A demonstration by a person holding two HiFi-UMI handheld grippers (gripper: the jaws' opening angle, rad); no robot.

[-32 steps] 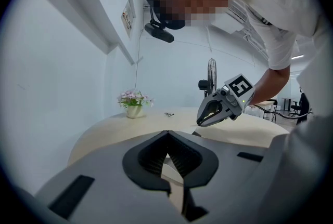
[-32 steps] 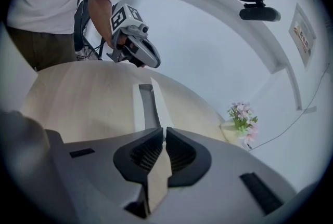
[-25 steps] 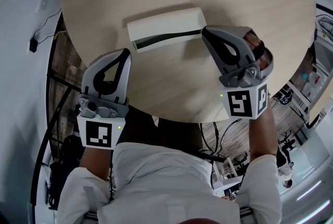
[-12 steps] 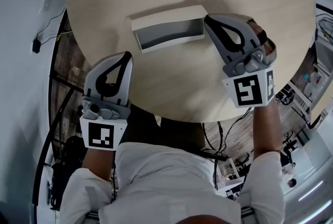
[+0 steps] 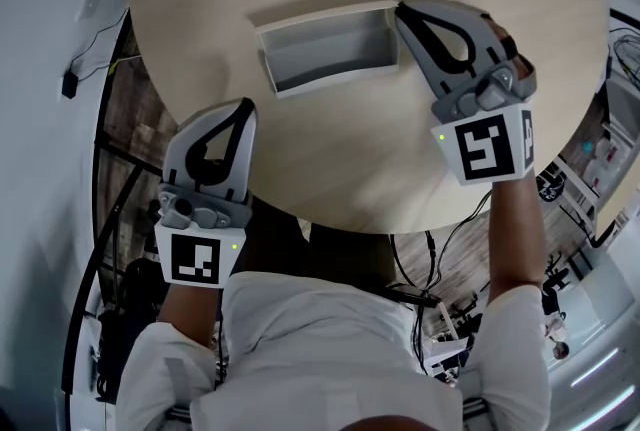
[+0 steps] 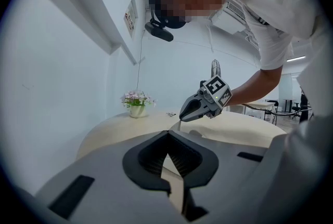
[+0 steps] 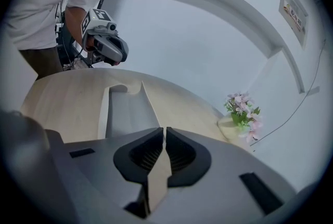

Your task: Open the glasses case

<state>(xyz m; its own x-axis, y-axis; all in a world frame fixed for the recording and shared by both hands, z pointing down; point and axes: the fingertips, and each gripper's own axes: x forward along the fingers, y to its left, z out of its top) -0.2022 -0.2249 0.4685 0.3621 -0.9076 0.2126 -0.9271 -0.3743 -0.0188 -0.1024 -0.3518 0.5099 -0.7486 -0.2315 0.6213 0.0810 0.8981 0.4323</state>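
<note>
1. Position: the glasses case point(image 5: 330, 59) lies on a round pale-wood surface point(image 5: 350, 159), toward the far middle in the head view. Its long side runs left to right at a slight tilt.
2. We log the case as open. The grey inside of its tray shows, and the lid point(image 5: 315, 17) stands up along the far long edge.
3. We find the right gripper point(image 5: 400, 11) at the case's right end, with its tip at the lid's right corner. In the left gripper view the tip looks to rest on the lid's top edge, but we cannot confirm contact.
4. Its jaws are almost together, with only a thin slit between them. We see pale wood through the slit and nothing clamped.
5. We note the left gripper point(image 5: 242, 106) over the near-left edge of the surface, well apart from the case, with its tip pointing toward it.
6. Its jaws are closed with the tips meeting, and nothing is held.
7. A small pot of pink flowers point(image 7: 240, 114) stands near the rim of the surface, well apart from the case.
8. The person's white shirt point(image 5: 330, 339) fills the near side of the head view, with one arm reaching to each gripper.
</note>
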